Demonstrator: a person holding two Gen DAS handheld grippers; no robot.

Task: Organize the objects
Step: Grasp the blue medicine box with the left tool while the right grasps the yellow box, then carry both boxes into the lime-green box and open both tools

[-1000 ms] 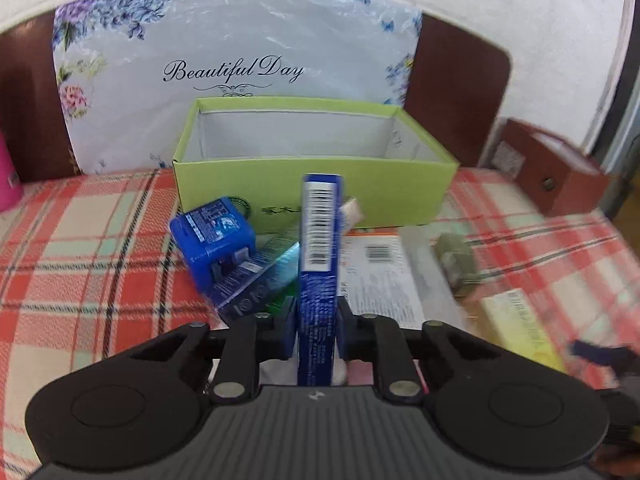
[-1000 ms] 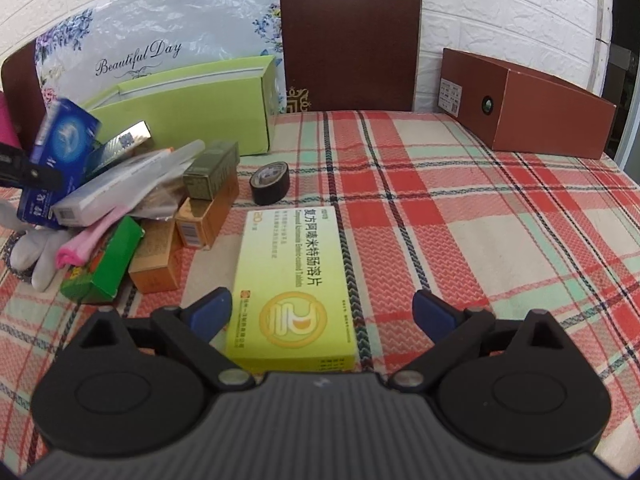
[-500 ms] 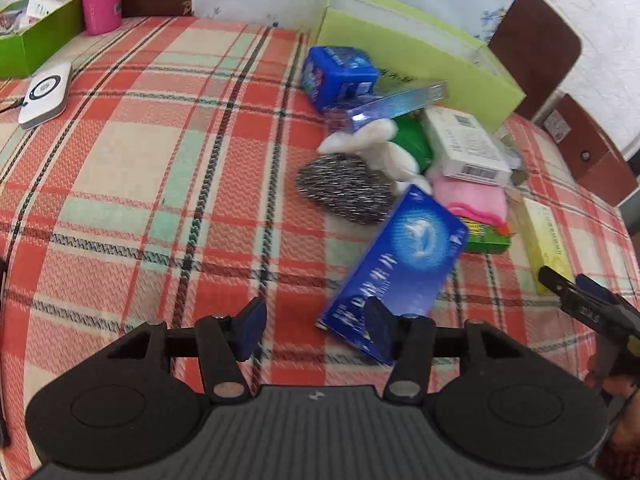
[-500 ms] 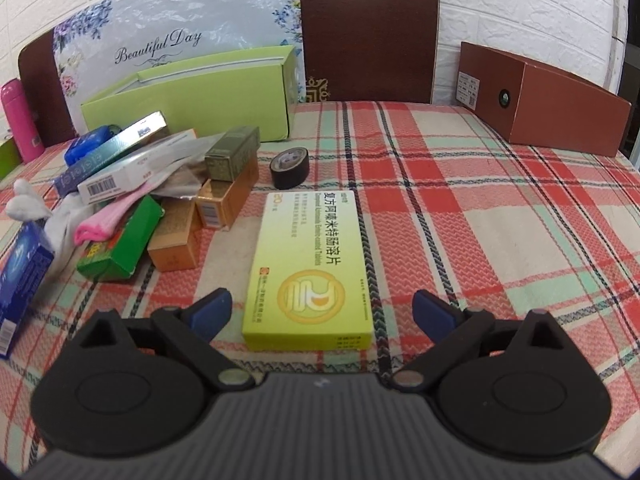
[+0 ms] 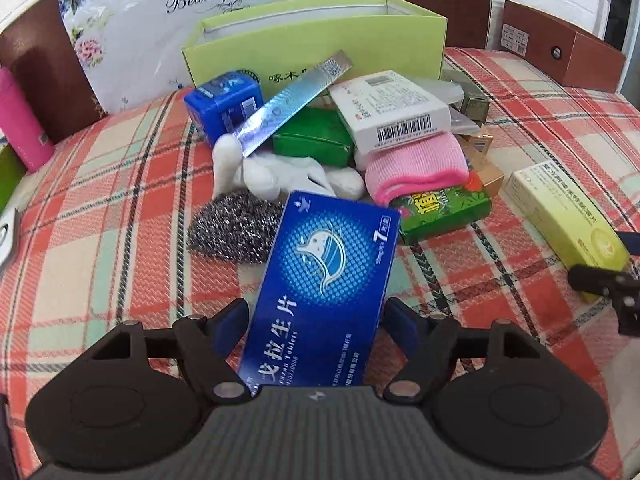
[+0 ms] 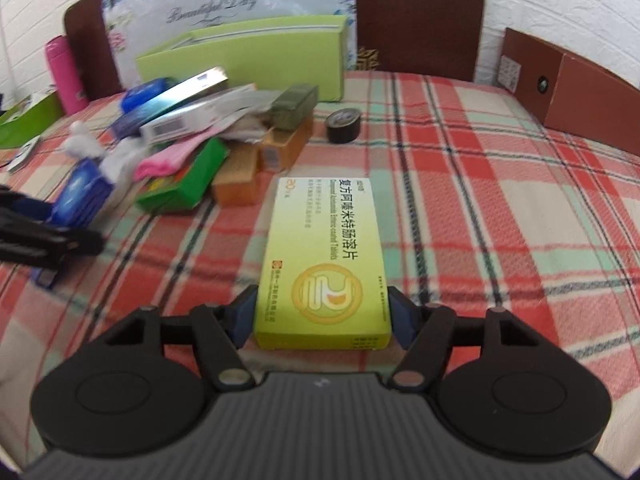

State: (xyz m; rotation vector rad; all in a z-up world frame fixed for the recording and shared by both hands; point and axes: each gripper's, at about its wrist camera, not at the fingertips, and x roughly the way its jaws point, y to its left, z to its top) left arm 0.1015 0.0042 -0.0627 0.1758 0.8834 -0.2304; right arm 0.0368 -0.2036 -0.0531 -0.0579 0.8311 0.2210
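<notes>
My left gripper point(image 5: 316, 320) pinches the blue box point(image 5: 324, 280), my right gripper point(image 6: 322, 314) pinches the yellow box point(image 6: 324, 264) on the bench point(image 6: 480, 200)

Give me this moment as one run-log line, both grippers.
left gripper: around blue tablet box, lying flat | right gripper: around yellow medicine box on table | green open box: behind pile

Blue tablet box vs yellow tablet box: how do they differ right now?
The blue tablet box is dark blue with a white bird logo; the yellow tablet box is yellow-green with an orange emblem. The blue one sits skewed between the left tongs, its far end by the steel scourer; the yellow one lies straight between the right tongs, apart from the pile. Both are flat cartons, face up.
</notes>
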